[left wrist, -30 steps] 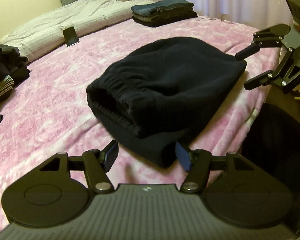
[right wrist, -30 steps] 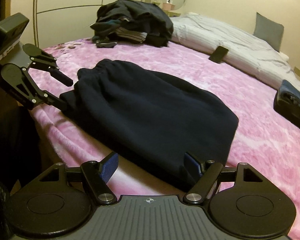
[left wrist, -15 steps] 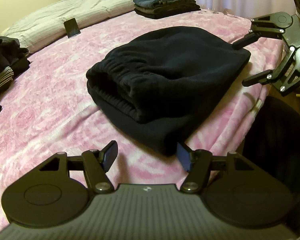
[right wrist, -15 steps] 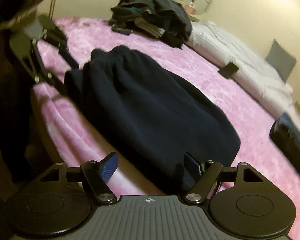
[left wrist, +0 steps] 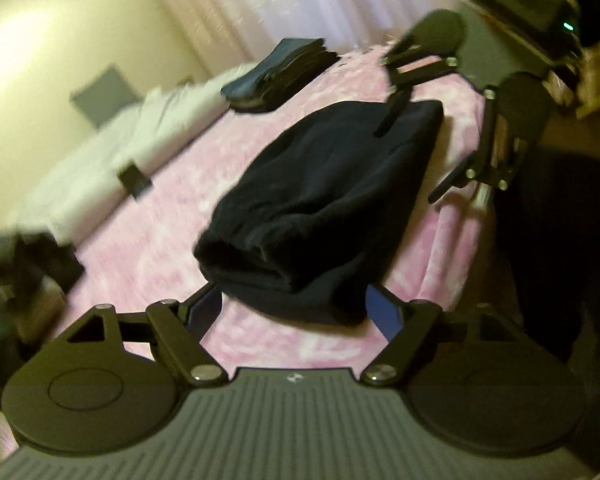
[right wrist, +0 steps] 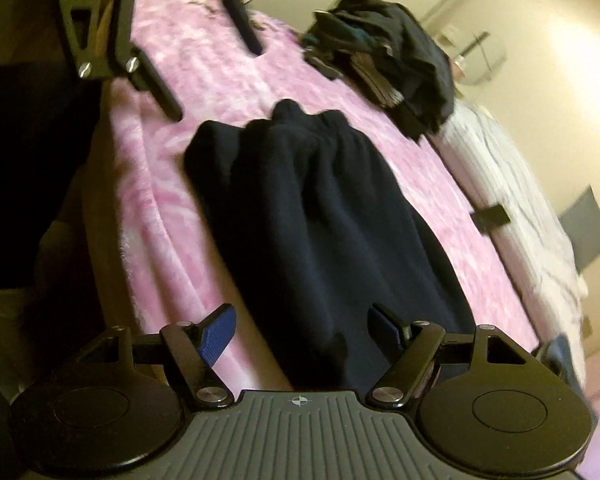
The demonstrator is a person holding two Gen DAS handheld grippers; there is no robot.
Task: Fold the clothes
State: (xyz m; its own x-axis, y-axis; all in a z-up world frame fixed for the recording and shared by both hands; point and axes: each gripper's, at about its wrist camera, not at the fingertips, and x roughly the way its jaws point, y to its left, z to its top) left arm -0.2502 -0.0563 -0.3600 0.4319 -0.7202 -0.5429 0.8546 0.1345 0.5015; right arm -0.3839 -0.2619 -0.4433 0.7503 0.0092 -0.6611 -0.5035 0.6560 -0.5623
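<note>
A folded dark fleece garment (left wrist: 324, 200) lies on the pink blanket (left wrist: 148, 248) near the bed's front edge; it also shows in the right wrist view (right wrist: 320, 216). My left gripper (left wrist: 294, 306) is open and empty, its jaws on either side of the garment's waistband end. My right gripper (right wrist: 300, 328) is open and empty, just over the garment's other end. The right gripper (left wrist: 416, 152) also shows from the left wrist view, open at that far end. The left gripper (right wrist: 216, 76) shows from the right wrist view, open beyond the waistband.
A stack of folded dark clothes (left wrist: 280, 76) sits at the far side of the bed. A heap of unfolded clothes (right wrist: 396, 68) lies further along the blanket. A dark phone (left wrist: 134, 180) rests by the white duvet (left wrist: 112, 160). The bed's edge (right wrist: 140, 240) is close by.
Both views have tilted and blurred as both grippers rolled and shifted. The left gripper has come closer to the waistband end. Both stayed open and the garment has not moved.
</note>
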